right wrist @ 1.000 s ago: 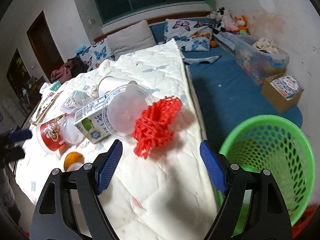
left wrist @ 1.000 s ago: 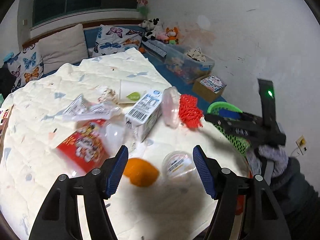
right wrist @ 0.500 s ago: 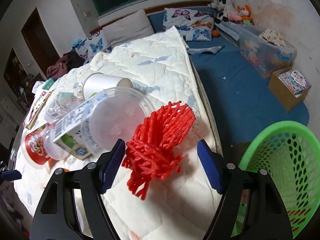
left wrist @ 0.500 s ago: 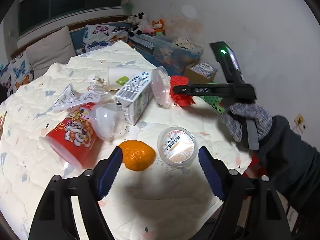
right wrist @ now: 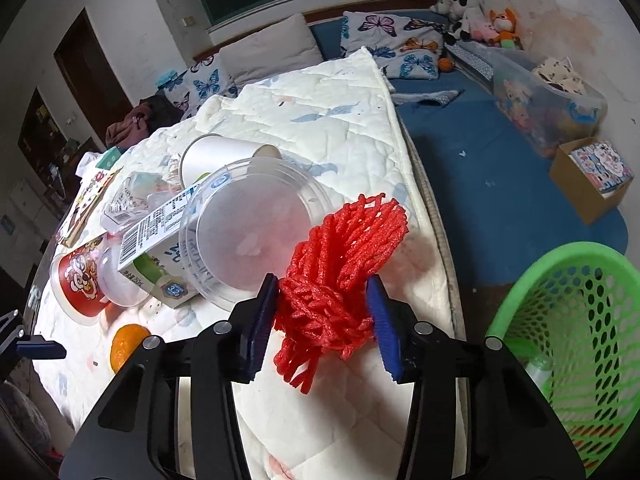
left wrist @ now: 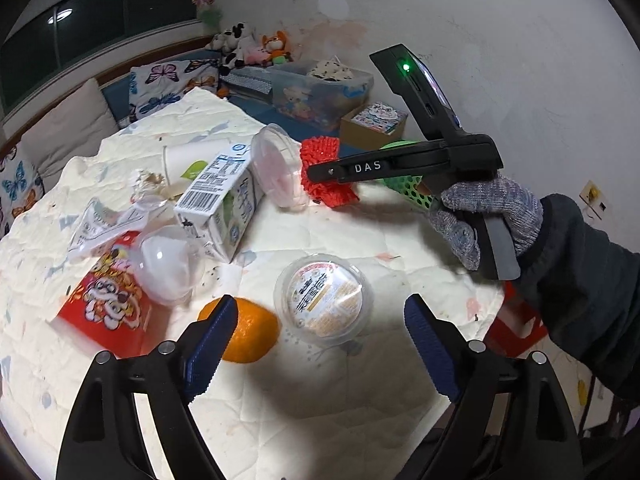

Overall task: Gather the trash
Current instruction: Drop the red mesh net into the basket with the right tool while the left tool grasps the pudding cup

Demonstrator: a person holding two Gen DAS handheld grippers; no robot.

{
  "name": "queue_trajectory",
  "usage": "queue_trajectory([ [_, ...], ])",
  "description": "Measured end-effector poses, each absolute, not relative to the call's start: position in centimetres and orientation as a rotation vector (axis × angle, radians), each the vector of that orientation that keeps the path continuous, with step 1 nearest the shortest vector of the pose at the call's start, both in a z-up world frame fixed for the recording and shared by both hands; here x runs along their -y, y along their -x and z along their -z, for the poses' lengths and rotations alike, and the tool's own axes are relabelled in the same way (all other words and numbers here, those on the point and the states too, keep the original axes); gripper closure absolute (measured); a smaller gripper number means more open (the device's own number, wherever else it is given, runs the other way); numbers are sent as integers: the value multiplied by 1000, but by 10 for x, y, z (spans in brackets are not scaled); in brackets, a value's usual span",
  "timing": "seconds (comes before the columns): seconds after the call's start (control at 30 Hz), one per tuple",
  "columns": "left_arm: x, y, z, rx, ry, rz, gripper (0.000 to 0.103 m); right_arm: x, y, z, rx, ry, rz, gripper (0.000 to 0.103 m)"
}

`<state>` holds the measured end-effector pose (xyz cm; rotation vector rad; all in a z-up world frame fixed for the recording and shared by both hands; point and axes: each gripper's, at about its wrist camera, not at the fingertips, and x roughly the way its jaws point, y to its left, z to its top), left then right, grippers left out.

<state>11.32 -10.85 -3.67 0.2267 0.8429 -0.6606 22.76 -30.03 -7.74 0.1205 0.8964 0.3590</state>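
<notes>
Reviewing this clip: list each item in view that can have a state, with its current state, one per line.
right gripper: shut on the red foam net
red foam net: bunched, on the quilt
left gripper: open, empty, jaws just opening
sealed round cup: upright, lid on
milk carton: on its side
red paper cup: tipped over
green basket: upright, nearly empty

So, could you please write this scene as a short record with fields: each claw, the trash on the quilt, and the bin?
right claw: shut on red foam net
left claw: open, holding nothing, above orange and lidded plastic cup
other trash: milk carton, red paper cup, clear plastic lid
surface: white quilt
bin: green basket, right of the quilt
</notes>
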Motion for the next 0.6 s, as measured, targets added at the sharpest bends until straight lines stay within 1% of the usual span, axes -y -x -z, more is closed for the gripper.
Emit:
queue_trajectory([
  [0.37,127,-126,50,-870,-302,721,19,308,-229,84,-922,-206,-383,54],
  [0.5,133,-132,54,-880,-329,734,18,309,-223,79,-905,-192,-384,59],
  [0.6,138,-135,58,-888,-360,742,18,317,-213,72,-881,-195,-370,59],
])
